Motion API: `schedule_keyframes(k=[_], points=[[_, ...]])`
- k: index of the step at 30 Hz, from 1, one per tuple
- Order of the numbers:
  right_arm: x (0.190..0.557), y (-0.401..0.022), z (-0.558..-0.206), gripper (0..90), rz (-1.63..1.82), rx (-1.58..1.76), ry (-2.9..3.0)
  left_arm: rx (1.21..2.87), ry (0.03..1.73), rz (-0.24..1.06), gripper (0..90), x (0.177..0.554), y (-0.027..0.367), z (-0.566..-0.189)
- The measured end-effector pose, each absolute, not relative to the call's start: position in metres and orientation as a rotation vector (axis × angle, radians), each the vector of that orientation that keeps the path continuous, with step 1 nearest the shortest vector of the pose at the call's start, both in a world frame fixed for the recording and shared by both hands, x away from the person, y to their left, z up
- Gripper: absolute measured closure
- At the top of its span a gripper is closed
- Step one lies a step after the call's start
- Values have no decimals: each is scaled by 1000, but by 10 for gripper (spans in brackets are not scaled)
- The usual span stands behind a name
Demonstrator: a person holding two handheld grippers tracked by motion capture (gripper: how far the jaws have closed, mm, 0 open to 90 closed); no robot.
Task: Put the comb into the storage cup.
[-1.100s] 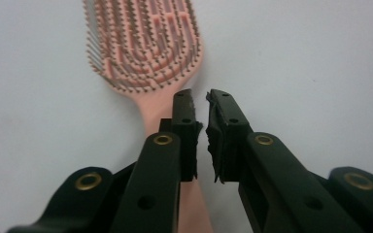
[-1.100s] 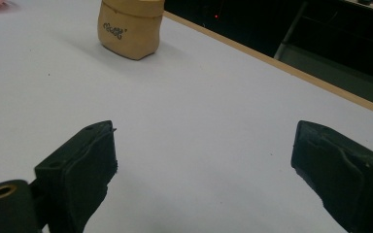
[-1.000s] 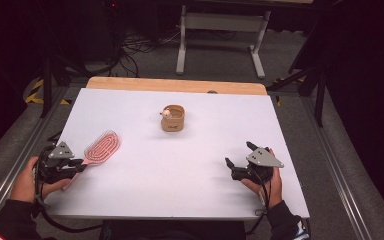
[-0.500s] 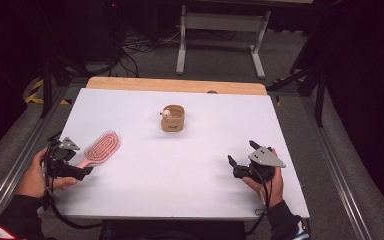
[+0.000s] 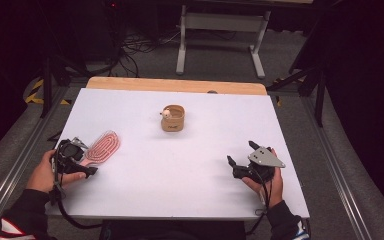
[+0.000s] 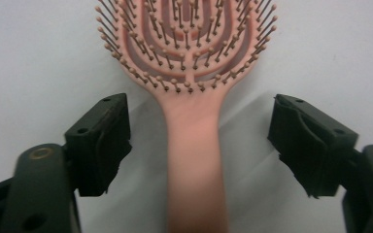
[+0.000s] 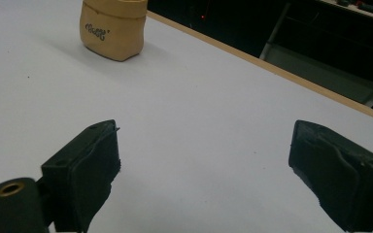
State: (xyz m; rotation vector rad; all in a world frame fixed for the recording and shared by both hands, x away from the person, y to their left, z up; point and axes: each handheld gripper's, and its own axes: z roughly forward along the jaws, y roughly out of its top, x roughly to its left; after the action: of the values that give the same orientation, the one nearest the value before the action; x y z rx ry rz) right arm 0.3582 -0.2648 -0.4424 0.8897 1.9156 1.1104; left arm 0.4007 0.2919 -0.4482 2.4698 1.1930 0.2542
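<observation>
Dark room, grey floor (image 5: 300, 60), cables (image 5: 140, 42), white-topped table (image 5: 220, 125), metal stand (image 5: 220, 22) behind.

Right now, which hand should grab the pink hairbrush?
Left. The left gripper is open with the hairbrush handle lying between its jaws, so it probably only needs to close. The right gripper is open too, but sits far across the table.
</observation>
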Motion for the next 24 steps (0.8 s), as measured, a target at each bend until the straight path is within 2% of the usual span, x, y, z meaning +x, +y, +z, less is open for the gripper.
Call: schedule_keyframes(k=[6, 7, 14, 24], points=[[359, -264, -443, 115, 1113, 888, 1929, 2466, 1185, 232, 477, 401, 296, -445], [359, -264, -443, 115, 1113, 888, 1929, 2466, 1180, 234, 477, 401, 297, -445], [359, -263, -444, 115, 1109, 883, 1946, 2446, 1204, 251, 665, 402, 300, -445], [359, -263, -444, 115, 1107, 880, 1948, 2406, 1198, 345, 693, 393, 298, -448]])
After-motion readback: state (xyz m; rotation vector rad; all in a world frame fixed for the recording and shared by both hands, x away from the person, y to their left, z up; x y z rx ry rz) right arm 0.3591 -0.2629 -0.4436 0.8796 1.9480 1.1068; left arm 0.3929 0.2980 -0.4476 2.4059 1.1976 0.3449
